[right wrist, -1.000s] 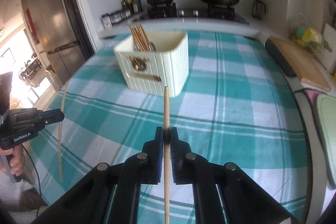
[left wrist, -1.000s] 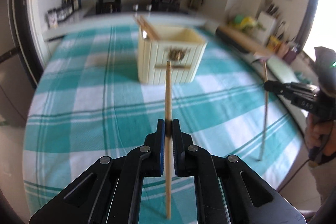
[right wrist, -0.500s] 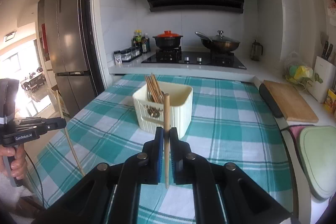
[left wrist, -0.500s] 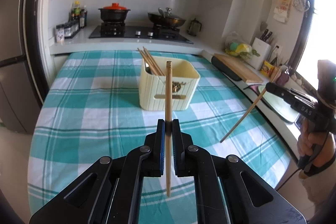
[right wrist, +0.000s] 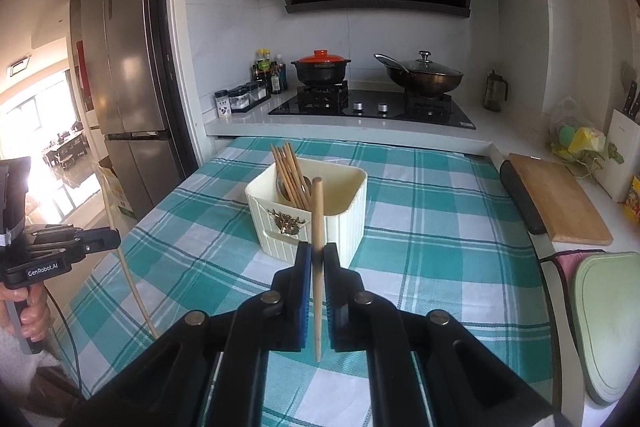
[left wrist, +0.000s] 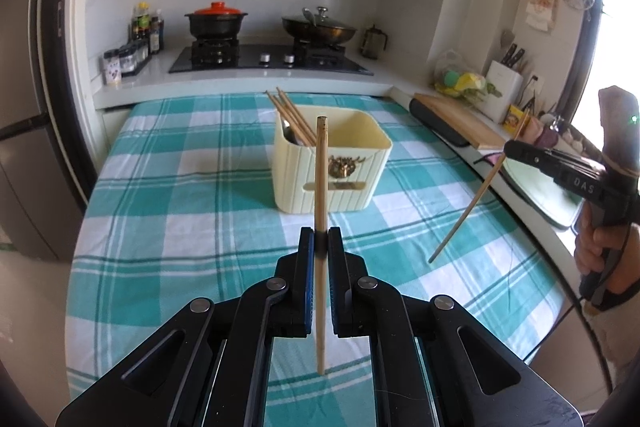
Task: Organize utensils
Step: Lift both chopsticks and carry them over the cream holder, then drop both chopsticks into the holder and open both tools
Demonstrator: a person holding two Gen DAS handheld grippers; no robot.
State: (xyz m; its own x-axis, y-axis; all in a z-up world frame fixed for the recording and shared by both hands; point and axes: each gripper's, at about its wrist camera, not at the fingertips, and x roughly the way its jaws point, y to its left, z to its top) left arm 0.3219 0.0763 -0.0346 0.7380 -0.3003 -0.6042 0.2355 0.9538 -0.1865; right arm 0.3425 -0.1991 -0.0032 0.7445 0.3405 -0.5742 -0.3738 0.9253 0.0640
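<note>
Left gripper: jaws clamping one wooden chopstick, standing near upright above the teal checked tablecloth. Right gripper: jaws pinching a second chopstick, also upright. Beyond: cream ribbed utensil holder sitting mid-table, holding bundled chopsticks and a spoon. Farthest: stove carrying pots.

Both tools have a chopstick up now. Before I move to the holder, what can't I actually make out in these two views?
- Holder floor: hidden by its own walls, both views.
- Metal utensil among the stored chopsticks: only a sliver shows; type unclear.
- Left tool: its chopstick crosses the holder front.
- Right tool: its chopstick hides part of the rim.
</note>
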